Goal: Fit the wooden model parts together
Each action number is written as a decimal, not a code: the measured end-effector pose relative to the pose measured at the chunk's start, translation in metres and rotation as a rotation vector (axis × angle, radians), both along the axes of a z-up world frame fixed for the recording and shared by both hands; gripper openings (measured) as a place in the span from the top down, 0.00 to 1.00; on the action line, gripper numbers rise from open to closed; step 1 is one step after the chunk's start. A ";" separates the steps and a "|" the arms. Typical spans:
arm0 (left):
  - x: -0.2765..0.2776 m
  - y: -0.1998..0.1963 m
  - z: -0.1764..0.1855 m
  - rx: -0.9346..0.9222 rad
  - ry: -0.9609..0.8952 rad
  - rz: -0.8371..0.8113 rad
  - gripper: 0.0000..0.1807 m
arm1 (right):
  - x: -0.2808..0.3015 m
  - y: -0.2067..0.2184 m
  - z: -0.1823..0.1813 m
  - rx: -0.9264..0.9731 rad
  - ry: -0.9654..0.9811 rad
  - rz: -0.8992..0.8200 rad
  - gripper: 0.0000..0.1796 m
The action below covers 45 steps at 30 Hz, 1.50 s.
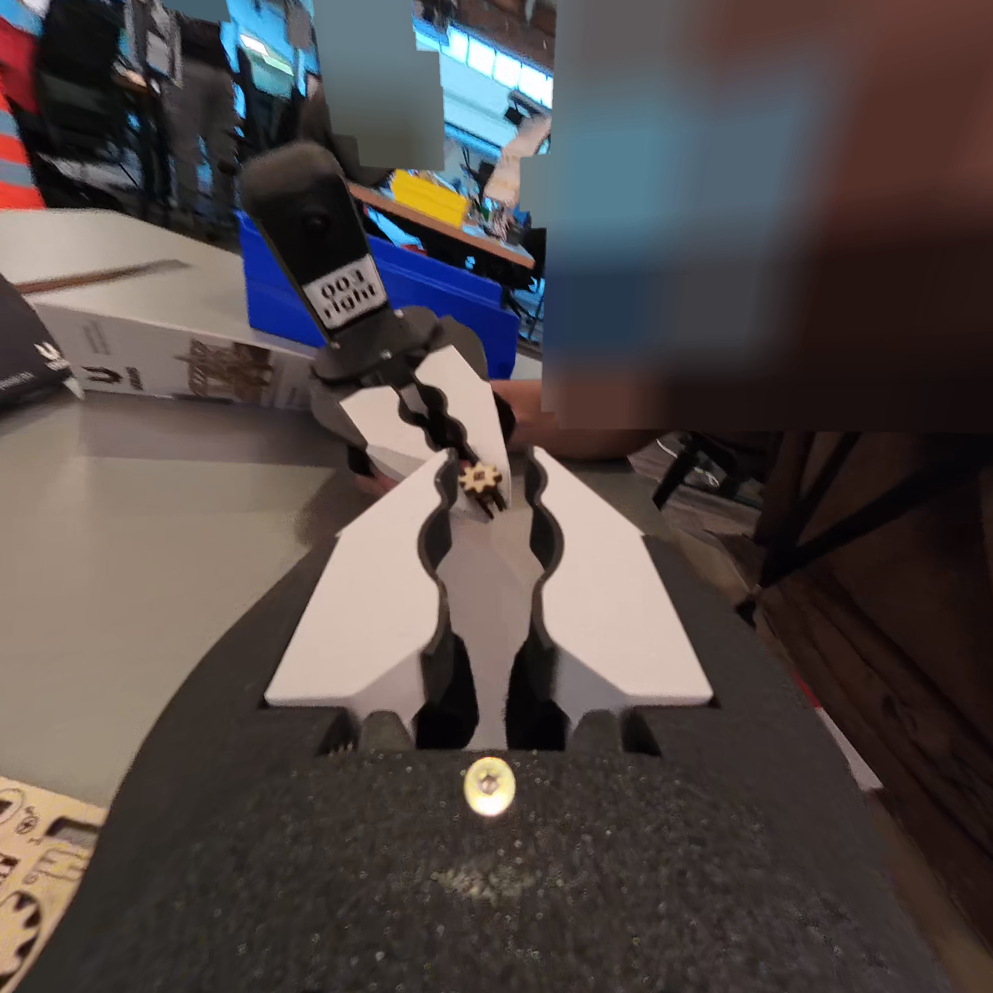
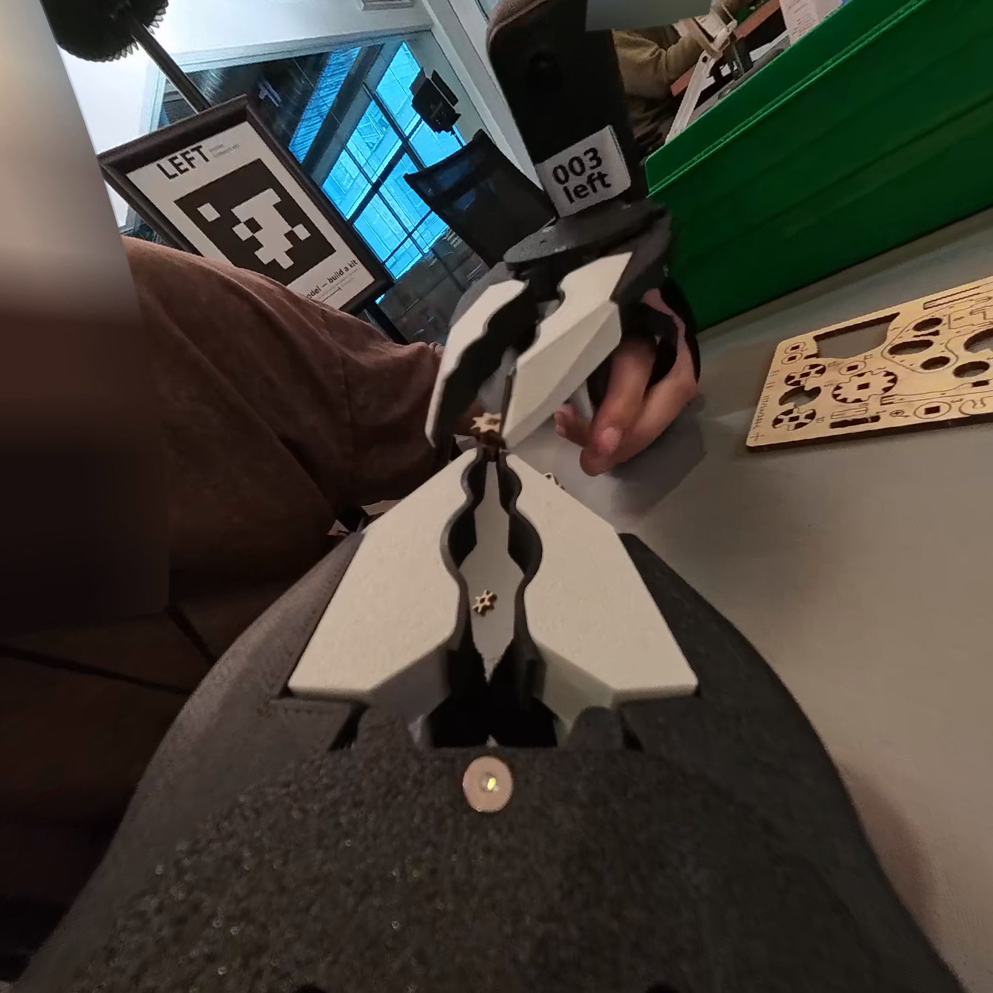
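Grey desk (image 2: 806, 537), with a laser-cut ply sheet (image 2: 881, 371) at 2 o'clock in the right wrist view and a green bin (image 2: 806, 188) behind it. Both grippers meet tip to tip in the air above the desk edge. The right gripper (image 2: 486, 457) is closed almost fully on a tiny wooden gear (image 1: 480, 478) with a dark peg (image 1: 491, 502); which of the two it pinches cannot be told. The left gripper (image 1: 491, 457) stands partly open, its fingers flanking the gear without clear contact. A spare gear (image 2: 483, 602) lies on the desk below. The parts are probably very light, stiff and thin, with teeth that may snap; hold them by the flat faces or the peg. The left hand (image 2: 628, 408) tilts its gripper down toward 7 o'clock.
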<state>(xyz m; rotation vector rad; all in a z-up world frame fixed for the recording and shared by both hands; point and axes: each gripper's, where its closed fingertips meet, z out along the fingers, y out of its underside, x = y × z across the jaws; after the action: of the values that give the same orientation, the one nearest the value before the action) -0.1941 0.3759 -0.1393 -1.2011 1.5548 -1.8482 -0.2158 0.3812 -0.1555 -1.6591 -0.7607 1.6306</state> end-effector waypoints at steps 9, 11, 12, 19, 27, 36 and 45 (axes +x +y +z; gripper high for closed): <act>-0.001 0.011 0.005 0.068 -0.070 0.070 0.95 | 0.010 0.004 0.017 0.047 0.113 -0.043 0.99; -0.001 0.013 0.006 0.088 -0.088 0.084 0.95 | 0.011 0.003 0.018 0.057 0.115 -0.041 1.00; -0.002 0.012 0.008 0.093 -0.108 0.084 0.95 | 0.011 0.003 0.020 0.080 0.118 -0.048 1.00; -0.002 0.012 0.014 0.177 -0.187 0.129 0.98 | 0.012 0.010 0.016 0.098 0.096 -0.104 0.99; 0.006 0.022 0.011 0.592 -0.277 0.346 0.98 | 0.021 0.021 0.022 0.280 0.035 -0.271 0.95; 0.007 0.025 0.012 0.742 -0.302 0.409 0.98 | 0.021 0.023 0.022 0.471 -0.078 -0.375 0.98; 0.008 0.025 0.007 0.736 -0.276 0.396 0.98 | 0.023 0.024 0.023 0.505 -0.091 -0.407 0.98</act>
<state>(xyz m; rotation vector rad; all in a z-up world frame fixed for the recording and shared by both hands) -0.1863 0.4013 -0.1323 -0.7855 1.4964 -0.9912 -0.1933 0.4051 -0.1324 -1.4081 -0.7446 0.9867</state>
